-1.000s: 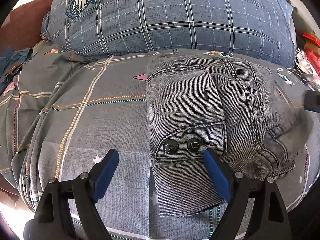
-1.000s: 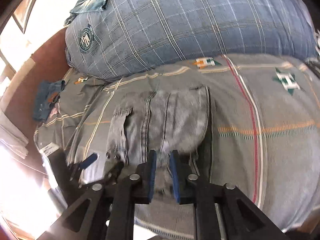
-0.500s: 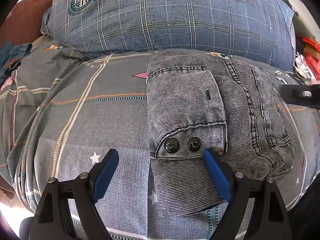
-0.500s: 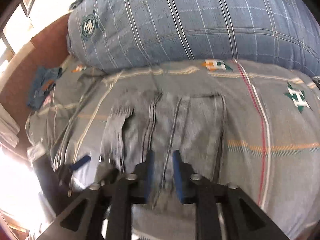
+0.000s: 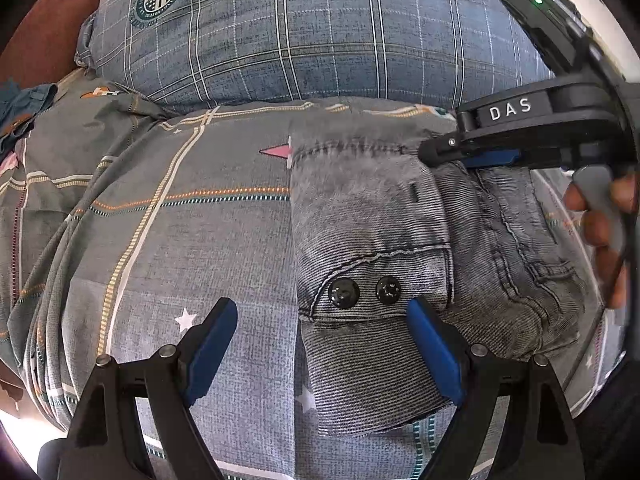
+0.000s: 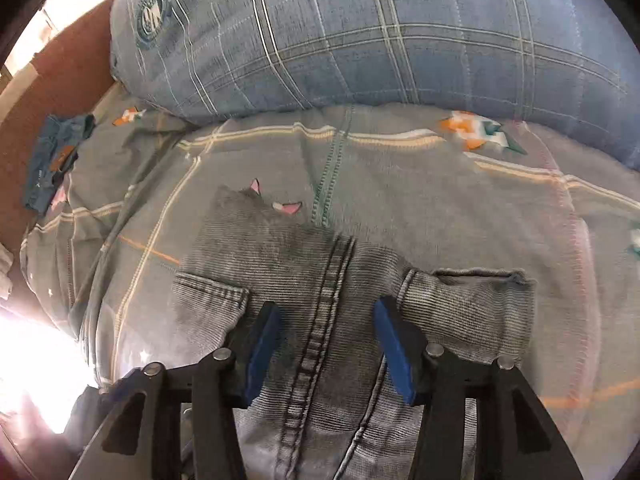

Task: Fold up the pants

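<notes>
While the grey pants (image 5: 384,264) lie as a folded bundle on the bed (image 5: 192,240), filling the centre and lower right of the left wrist view, both grippers sit over them. The left gripper (image 5: 320,344) hangs low in the frame with its jaws wide apart and gripping nothing, one blue pad over the bedsheet, the other by the two black buttons (image 5: 366,291). The right gripper (image 6: 328,344) straddles the dark double seam (image 6: 320,328) at the bottom centre of its own view, jaws half apart and closing slightly, cloth between them but not pinched. Judging by this, the fold looks nearly done and the right gripper is placed to smooth or retake the upper layer. A blue plaid pillow (image 5: 320,32) fills the top.
</notes>
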Tool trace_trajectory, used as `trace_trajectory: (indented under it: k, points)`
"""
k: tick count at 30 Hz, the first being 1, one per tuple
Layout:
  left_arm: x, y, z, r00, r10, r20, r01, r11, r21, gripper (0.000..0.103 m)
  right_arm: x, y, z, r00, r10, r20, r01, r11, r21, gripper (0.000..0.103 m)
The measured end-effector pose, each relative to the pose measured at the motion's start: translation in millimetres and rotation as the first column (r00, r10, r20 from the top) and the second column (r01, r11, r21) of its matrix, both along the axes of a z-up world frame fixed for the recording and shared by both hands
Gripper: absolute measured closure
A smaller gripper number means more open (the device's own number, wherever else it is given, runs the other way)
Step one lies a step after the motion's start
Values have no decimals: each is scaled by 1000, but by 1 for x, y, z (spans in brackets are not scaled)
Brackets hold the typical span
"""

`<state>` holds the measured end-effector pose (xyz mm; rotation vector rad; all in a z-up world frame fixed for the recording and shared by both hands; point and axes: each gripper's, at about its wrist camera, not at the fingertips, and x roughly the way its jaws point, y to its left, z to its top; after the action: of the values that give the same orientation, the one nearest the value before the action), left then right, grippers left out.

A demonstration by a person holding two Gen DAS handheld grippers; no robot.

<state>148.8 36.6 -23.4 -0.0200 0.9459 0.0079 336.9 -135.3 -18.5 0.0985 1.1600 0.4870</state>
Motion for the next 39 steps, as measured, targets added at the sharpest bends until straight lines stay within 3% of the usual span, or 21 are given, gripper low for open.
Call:
trace_trajectory:
  k: [3, 7, 10, 13, 16, 19, 22, 24, 28, 30, 33, 39]
  points:
    - [-3, 9, 16, 999, -16, 41, 17, 999, -44, 15, -18, -27, 31, 999, -41, 7, 40, 989, 143, 49]
    - [0, 40, 38, 995, 33, 95, -12, 976, -216, 15, -45, -87, 34, 993, -120, -22, 122, 980, 159, 43]
    - [23, 66, 25, 998, 61, 6, -55, 925, -375, 15, -59, -131, 0, 975, -189, -121, 206, 966, 153, 43]
    - [40, 66, 5, 996, 26, -88, -63, 891, -450, 16, -65, -153, -24, 954, -194, -227, 249, 938, 242, 43]
    - [48, 53, -6, 993, -38, -111, -25, 855, -518, 16, -67, -146, -33, 957, -149, -247, 220, 932, 288, 43]
    - [53, 44, -15, 987, -74, -143, -23, 814, -581, 16, -63, -141, -39, 958, -149, -246, 215, 938, 271, 43]
    - [58, 38, -21, 983, -77, -164, -32, 819, -573, 16, -58, -131, -41, 962, -131, -242, 194, 945, 262, 46]
    - [60, 32, -20, 984, -81, -159, -19, 837, -547, 19, -56, -125, -40, 963, -128, -237, 182, 958, 223, 62]
    - [68, 19, -19, 981, -78, -177, -11, 891, -454, 37, -53, -117, -37, 966, -114, -232, 156, 973, 171, 71]
    - [69, 11, -16, 981, -74, -177, -5, 913, -408, 48, -55, -105, -30, 976, -88, -198, 117, 984, 137, 86]
    - [68, -1, -5, 985, -84, -153, 26, 937, -349, 73, -61, -94, -14, 988, -72, -136, 88, 990, 113, 90]
    - [55, -13, 39, 990, -141, -28, 129, 957, -260, 78, -70, -86, 38, 998, -57, -35, 61, 986, 157, 91]
